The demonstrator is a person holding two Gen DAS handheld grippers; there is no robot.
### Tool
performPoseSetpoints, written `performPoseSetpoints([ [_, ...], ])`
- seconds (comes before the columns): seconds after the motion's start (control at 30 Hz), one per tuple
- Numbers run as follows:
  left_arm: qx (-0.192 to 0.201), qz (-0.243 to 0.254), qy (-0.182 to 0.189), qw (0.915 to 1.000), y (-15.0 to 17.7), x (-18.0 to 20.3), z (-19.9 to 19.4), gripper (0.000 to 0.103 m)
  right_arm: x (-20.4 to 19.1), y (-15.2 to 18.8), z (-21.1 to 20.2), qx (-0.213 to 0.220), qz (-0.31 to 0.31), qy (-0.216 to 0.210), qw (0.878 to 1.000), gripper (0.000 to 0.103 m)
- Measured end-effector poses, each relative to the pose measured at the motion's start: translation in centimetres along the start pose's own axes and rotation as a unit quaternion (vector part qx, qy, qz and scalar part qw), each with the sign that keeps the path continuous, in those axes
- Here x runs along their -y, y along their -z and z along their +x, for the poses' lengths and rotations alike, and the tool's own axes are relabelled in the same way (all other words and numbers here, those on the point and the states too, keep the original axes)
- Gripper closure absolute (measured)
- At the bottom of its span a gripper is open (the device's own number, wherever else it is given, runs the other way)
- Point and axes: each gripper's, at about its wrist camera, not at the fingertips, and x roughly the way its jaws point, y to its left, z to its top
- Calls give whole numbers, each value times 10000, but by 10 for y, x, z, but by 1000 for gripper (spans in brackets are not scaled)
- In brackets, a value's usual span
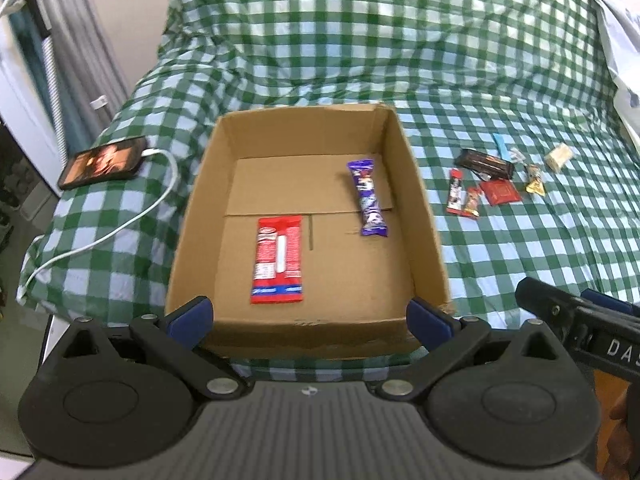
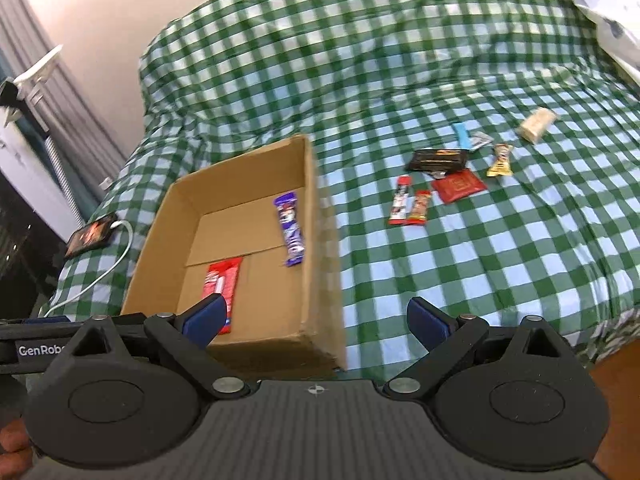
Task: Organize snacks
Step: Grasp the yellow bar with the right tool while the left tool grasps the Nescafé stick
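- Bed (image 1: 500, 280) under a green, white and pale-blue checked cover, filling most of both views.
- Open cardboard box (image 1: 420, 200) standing on the cover, left of the loose snacks, flaps down flat on its floor.
- Left tongs (image 1: 310, 316) spread wide, blue pads either side of the box's near wall, nothing between them.
- Right tongs (image 2: 310, 316) also spread wide and empty, hanging over the box's near right corner and the cover beside it.
- Phone (image 1: 102, 162) with a lit screen lying left of the box, white cable (image 1: 120, 228) plugged in and trailing off over the bed's edge.
- Red wrapper (image 1: 278, 260) lying flat in the box, towards the near left of its floor.
- Purple bar (image 1: 368, 198) lying in the box near the right wall, apart from the red wrapper.
- Black bar (image 2: 438, 159) at the back of the loose cluster, right of the box and well apart from it.
- Red square packet (image 2: 458, 186) just in front of the black bar.
- Cream block (image 2: 536, 124) furthest right, apart from the rest.
- Red-and-white stick (image 2: 400, 200) and small orange bar (image 2: 419, 208) side by side, nearest the box.
- Gold-wrapped sweet (image 2: 501, 160), blue stick (image 2: 462, 134) and a small silvery wrapper (image 2: 480, 140) behind and right of the cluster.
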Motion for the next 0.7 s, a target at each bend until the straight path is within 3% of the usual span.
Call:
performPoseSetpoints([
  [0.27,-157,393,264,9988,-27,54,20,0,58,-15,0,119,524,313,9981,6],
  [0.5,-159,764,584,9952,-68,119,48,0,131,-39,3,344,996,866,9906,6],
  [0.7,-418,1103,694,9906,-105,183,112,0,193,-60,16,462,1361,1349,9804,6],
])
